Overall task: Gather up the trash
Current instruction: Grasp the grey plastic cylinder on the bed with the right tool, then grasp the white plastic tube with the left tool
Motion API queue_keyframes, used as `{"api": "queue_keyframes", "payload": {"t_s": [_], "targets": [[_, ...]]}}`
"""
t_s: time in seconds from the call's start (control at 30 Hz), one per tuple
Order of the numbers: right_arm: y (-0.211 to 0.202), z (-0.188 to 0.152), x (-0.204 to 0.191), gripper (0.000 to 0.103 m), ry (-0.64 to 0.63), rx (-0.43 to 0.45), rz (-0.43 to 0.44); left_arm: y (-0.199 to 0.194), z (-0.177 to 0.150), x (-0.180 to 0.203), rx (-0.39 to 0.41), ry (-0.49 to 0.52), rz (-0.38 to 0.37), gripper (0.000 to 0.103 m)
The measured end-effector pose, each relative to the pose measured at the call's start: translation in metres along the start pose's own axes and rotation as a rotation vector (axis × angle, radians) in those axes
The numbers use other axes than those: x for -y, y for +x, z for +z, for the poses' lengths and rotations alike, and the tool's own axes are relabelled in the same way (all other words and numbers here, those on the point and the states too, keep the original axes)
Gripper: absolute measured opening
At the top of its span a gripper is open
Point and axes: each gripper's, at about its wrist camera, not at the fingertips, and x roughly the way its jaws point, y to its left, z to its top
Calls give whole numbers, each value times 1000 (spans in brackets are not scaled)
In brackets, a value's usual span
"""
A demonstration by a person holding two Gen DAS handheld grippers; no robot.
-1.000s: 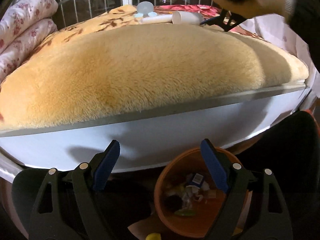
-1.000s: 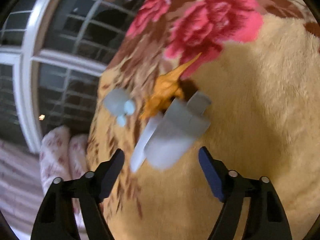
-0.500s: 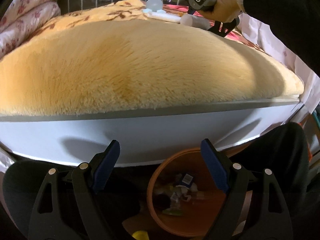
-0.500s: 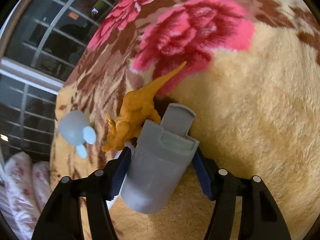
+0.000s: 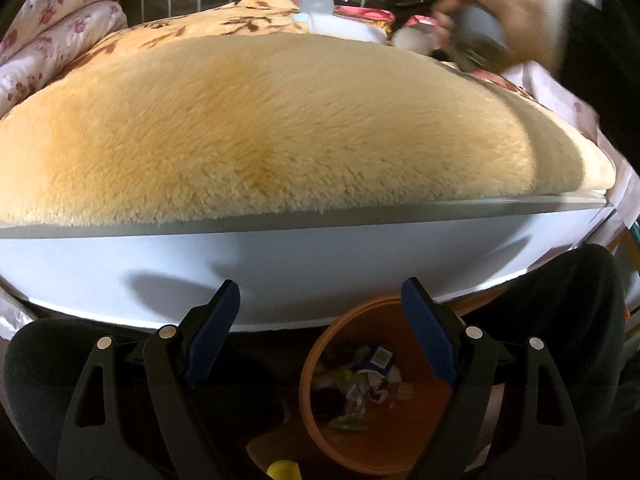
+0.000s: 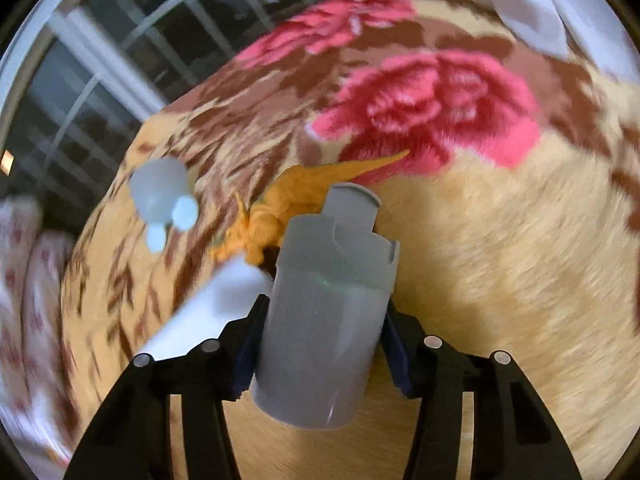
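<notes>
My right gripper (image 6: 322, 344) is shut on a grey plastic bottle (image 6: 324, 320) with a flip-top cap and holds it above the plush blanket (image 6: 500, 264). The bottle shows blurred in the left wrist view (image 5: 404, 38), far across the bed beside the hand. My left gripper (image 5: 320, 320) is open and empty, held low in front of the bed's white side panel (image 5: 320, 256). Below it stands an orange trash bin (image 5: 320, 364) with crumpled wrappers inside.
An orange toy dinosaur (image 6: 296, 204), a white tube (image 6: 208, 312) and a pale blue round item (image 6: 160, 192) lie on the blanket behind the bottle. Rolled floral bedding (image 5: 52, 48) sits at the far left. A window with bars runs behind the bed. A yellow object (image 5: 284, 470) lies by the bin.
My right gripper has closed on the grey bottle and lifted it off the blanket. The left gripper has stayed open over the bin, shifting slightly.
</notes>
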Motion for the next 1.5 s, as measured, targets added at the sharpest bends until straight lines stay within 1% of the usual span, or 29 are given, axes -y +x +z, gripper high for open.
{"api": "queue_keyframes", "payload": {"t_s": [0.1, 0.17, 0.27, 0.33, 0.37, 0.43, 0.47, 0.57, 0.63, 0.67, 0.7, 0.73, 0.77, 0.83, 0.87, 0.9, 0.97, 1.0, 1.13, 1.2, 1.23, 1.27, 1.3, 1.33, 1.4, 1.5], "targets": [[-22, -6, 16, 52, -184, 3, 34, -1, 0, 0, 1, -6, 1, 81], [-35, -10, 27, 52, -309, 6, 37, -3, 0, 1, 6, -3, -4, 81], [-48, -10, 46, 52, -431, 6, 7, -12, 6, 6, 18, 13, -30, 81], [-53, -9, 58, 52, -483, -6, 0, -23, 17, 12, 40, 57, -24, 81], [-54, -8, 63, 52, -505, -11, -6, -30, 27, 15, 63, 83, -6, 81], [-56, -8, 72, 52, -550, -19, -12, -40, 45, 17, 96, 107, 5, 81], [-55, -9, 74, 52, -570, -29, -10, -45, 61, 17, 115, 115, 7, 81], [-50, -9, 74, 52, -617, -54, -11, -45, 103, 18, 132, 134, 4, 81], [-47, -9, 76, 51, -624, -66, 3, -36, 140, 18, 152, 159, 30, 81], [-46, -8, 78, 51, -614, -69, 15, -29, 157, 19, 147, 187, 31, 81], [-44, -8, 79, 50, -603, -72, 25, -17, 178, 21, 142, 212, 53, 81], [-42, -8, 81, 49, -587, -75, 42, -3, 198, 22, 126, 242, 54, 81], [-41, -8, 83, 48, -572, -77, 58, 7, 210, 24, 101, 269, 38, 81], [-40, -9, 87, 46, -554, -76, 75, 39, 242, 31, 46, 328, 22, 81], [-40, -10, 87, 46, -549, -72, 81, 51, 251, 35, 25, 360, 9, 81], [-40, -10, 89, 46, -542, -72, 90, 65, 259, 39, 14, 391, 18, 81], [-40, -7, 91, 46, -521, -80, 109, 85, 270, 47, -9, 449, 14, 81], [-40, -6, 92, 46, -512, -85, 115, 99, 276, 52, -22, 485, 26, 81], [-38, -2, 90, 46, -513, -108, 119, 130, 286, 65, -54, 554, 22, 81], [-36, 1, 89, 46, -512, -120, 113, 143, 284, 71, -71, 586, 21, 79], [-35, 3, 87, 46, -513, -125, 108, 148, 283, 73, -83, 597, 26, 76], [-33, 5, 85, 46, -516, -130, 100, 157, 280, 76, -104, 614, 39, 69], [-31, 7, 84, 46, -521, -134, 95, 160, 279, 77, -101, 615, 45, 68], [-29, 9, 82, 46, -527, -139, 86, 159, 279, 76, -94, 609, 38, 64], [-24, 11, 78, 47, -536, -146, 69, 158, 281, 69, -97, 568, 8, 51], [-19, 11, 68, 49, -570, -147, 36, 154, 281, 62, -94, 514, -13, 41]]}}
